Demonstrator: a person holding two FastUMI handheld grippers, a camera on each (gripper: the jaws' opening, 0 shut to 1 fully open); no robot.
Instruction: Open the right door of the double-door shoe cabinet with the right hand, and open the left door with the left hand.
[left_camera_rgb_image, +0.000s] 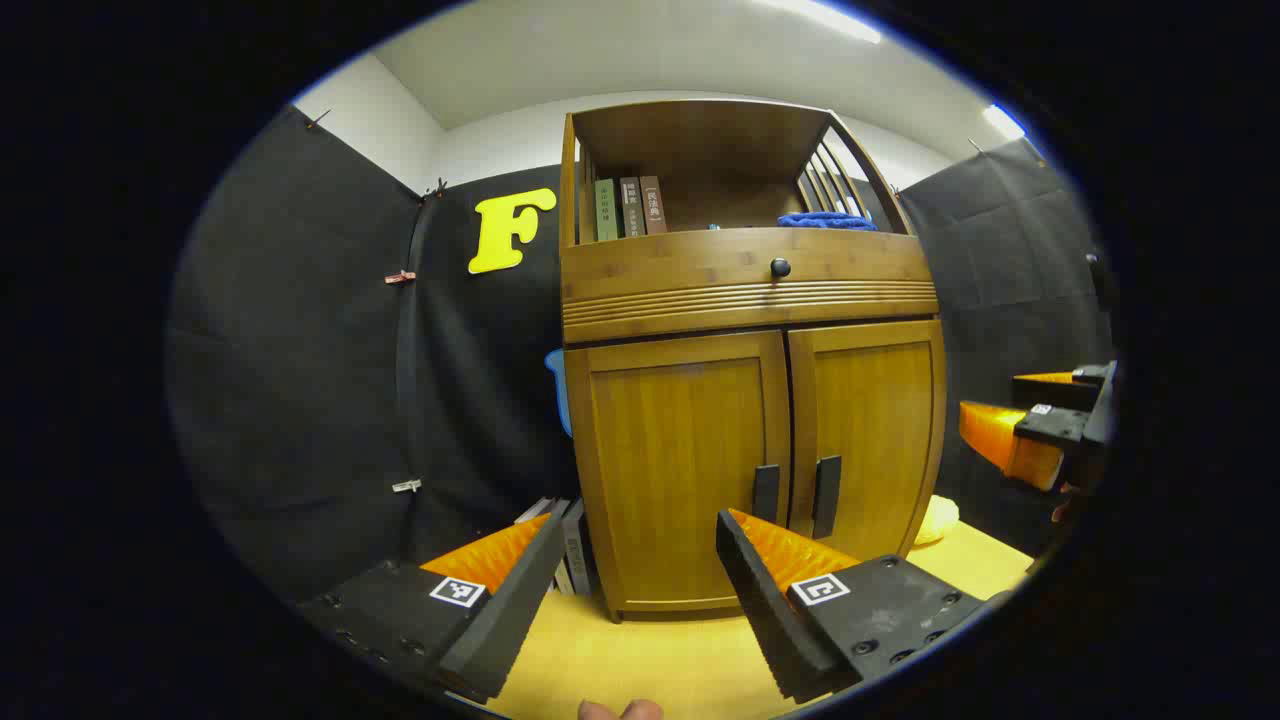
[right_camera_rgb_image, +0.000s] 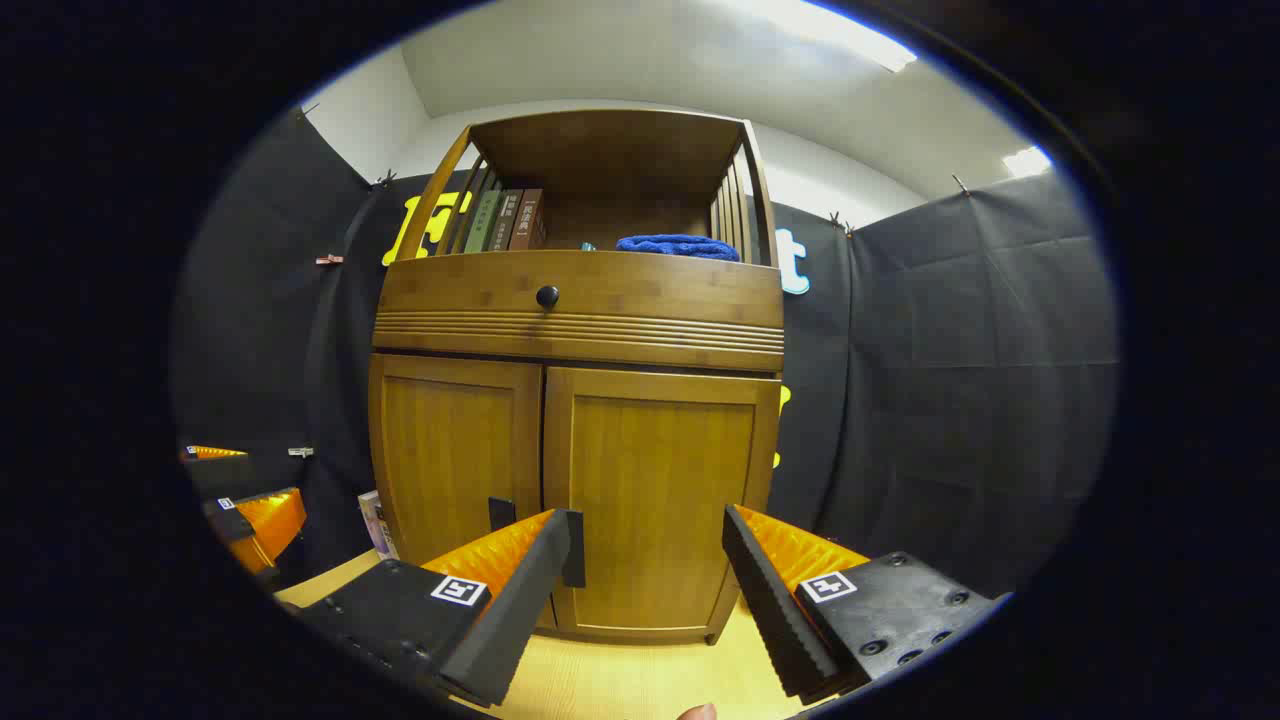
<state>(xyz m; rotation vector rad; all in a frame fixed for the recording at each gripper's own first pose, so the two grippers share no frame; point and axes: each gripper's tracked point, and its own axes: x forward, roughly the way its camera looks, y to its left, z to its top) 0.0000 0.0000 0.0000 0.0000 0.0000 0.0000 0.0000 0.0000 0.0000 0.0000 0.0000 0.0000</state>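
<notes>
Both pairs of jaws are held wide apart and empty, ready to take a handle. The left gripper (left_camera_rgb_image: 640, 590) is aimed at the honey-coloured wooden double-door shoe cabinet (left_camera_rgb_image: 750, 440) at 12 o'clock, both doors shut. The right gripper (right_camera_rgb_image: 645, 590) faces the right door's dark vertical handle (right_camera_rgb_image: 573, 548) at 11 o'clock.

Glossy golden wood shoe cabinet (left_camera_rgb_image: 750, 400), matt dark door handles (left_camera_rgb_image: 766, 493), soft blue cloth (right_camera_rgb_image: 678, 246) on shelf

The shoe cabinet (right_camera_rgb_image: 575, 440) fills mid-frame, both doors closed. The right gripper (right_camera_rgb_image: 645, 590) sits bottom centre, jaws spread apart. A blue cloth (right_camera_rgb_image: 677, 246) lies on its top shelf.
</notes>
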